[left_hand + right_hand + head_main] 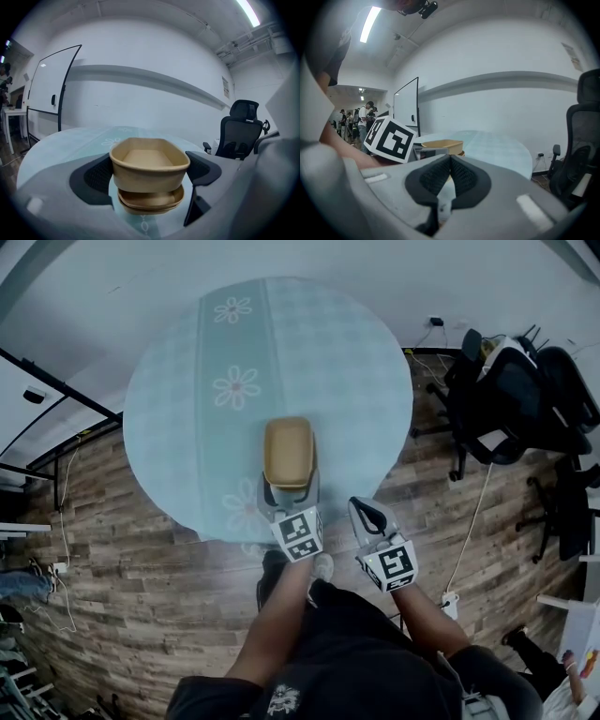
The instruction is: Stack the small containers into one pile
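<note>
The round table [187, 381] has a pale blue cloth with flowers on it. The person stands at its near edge with a claw in each hand.

The left claw [289, 486] reaches out over the table and is clenched on the top container [149, 173]. This is a tan tub with round corners, open side up and nothing in it. One black pad [96, 176] presses on its left side and the other pad on its right side. Right under it are the other containers [150, 199], the same tan colour, tucked one inside the other on the cloth. The bottom of the top container dips just inside their rim. I cannot tell if it rests on them all the way. The pile sits near the person's side of the table, between two flowers.

The right claw [450, 159] is just beside the left one, at the table's edge. Its two pads are pressed tight together with nothing between them.

A black office chair [239, 131] stands off to the right on the wood floor [141, 568]. A whiteboard [49, 93] stands far back on the left
</note>
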Available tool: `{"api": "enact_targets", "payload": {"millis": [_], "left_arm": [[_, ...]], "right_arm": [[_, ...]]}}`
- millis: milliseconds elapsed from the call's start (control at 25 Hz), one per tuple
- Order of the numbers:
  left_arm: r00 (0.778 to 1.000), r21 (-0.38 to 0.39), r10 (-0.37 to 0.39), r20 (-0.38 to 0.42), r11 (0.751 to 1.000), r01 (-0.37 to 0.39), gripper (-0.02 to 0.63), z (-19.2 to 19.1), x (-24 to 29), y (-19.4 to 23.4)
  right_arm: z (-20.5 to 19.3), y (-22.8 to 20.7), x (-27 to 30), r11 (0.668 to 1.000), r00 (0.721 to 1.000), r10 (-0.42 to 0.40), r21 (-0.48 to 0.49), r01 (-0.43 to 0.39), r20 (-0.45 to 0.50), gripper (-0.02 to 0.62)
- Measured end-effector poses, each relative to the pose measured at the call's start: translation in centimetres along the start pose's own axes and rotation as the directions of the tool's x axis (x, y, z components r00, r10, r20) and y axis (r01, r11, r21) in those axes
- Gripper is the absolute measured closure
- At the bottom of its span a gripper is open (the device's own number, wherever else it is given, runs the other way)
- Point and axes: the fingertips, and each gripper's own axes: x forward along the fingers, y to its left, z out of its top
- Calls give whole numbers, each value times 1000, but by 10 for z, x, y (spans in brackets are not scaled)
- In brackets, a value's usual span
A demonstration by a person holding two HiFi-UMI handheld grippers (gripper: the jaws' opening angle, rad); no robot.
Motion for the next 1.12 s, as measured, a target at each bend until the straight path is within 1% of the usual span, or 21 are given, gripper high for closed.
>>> {"api": "enact_targets", "payload": {"millis": [120, 200, 320, 400, 480, 560, 680, 880, 1120], "left_arm": [[1000, 20, -3, -6, 1000, 3, 109, -8, 2, -3], [1000, 21, -5, -16, 1000, 5, 109, -15, 4, -6], [999, 10, -4, -49, 1000, 4, 104, -24, 6, -10], [997, 7, 2, -73, 1000, -2, 101, -30, 7, -10], [994, -13, 5, -111, 1000, -6, 98, -38, 7, -9], [990, -36, -1, -143, 999, -4, 91, -46, 6, -9], [985, -40, -23, -168, 999, 17, 89, -54, -2, -12], [985, -7, -71, -159, 998, 70, 91, -53, -24, -20], [986, 56, -85, -145, 994, 94, 96, -35, -46, -16]], "right_arm": [[0, 1, 4, 1000, 1000, 7, 5, -7, 18, 594], [1, 1, 5, 1000, 1000, 9, 5, -9, 14, 594], [2, 1, 7, 1000, 1000, 15, 2, -15, -5, 594], [1, 1, 9, 1000, 1000, 18, 9, -18, 16, 594], [1, 1, 10, 1000, 999, 21, 13, -22, 24, 594], [2, 2, 12, 1000, 999, 27, 13, -27, 27, 594], [2, 5, 14, 999, 999, 35, 14, -35, 30, 594], [4, 10, 18, 999, 999, 36, 15, -37, 36, 594], [14, 19, 17, 999, 998, 40, 11, -40, 56, 594]]}}
